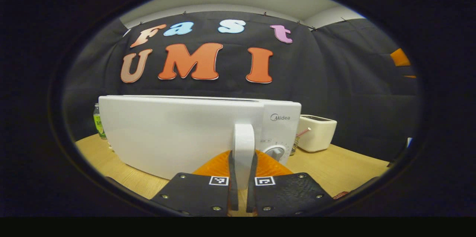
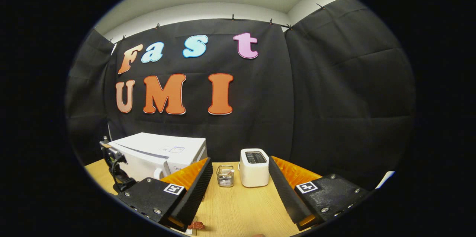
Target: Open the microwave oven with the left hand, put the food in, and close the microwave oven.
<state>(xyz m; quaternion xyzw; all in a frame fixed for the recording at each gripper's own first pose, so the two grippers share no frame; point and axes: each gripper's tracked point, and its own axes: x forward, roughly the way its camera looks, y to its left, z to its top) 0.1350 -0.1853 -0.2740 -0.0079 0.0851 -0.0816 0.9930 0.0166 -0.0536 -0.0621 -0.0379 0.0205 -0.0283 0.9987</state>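
1. Left gripper view: left tool (image 1: 242,177) clamped the microwave (image 1: 178,133) door handle (image 1: 243,144), frame centre, presumably to pull it open.
2. Right tool (image 2: 238,188) spread wide, empty, over the counter (image 2: 241,211), likely awaiting food.

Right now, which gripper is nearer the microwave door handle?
Left. The left gripper has its fingers closed around the microwave door handle; the right gripper hangs open, off to the microwave's right.
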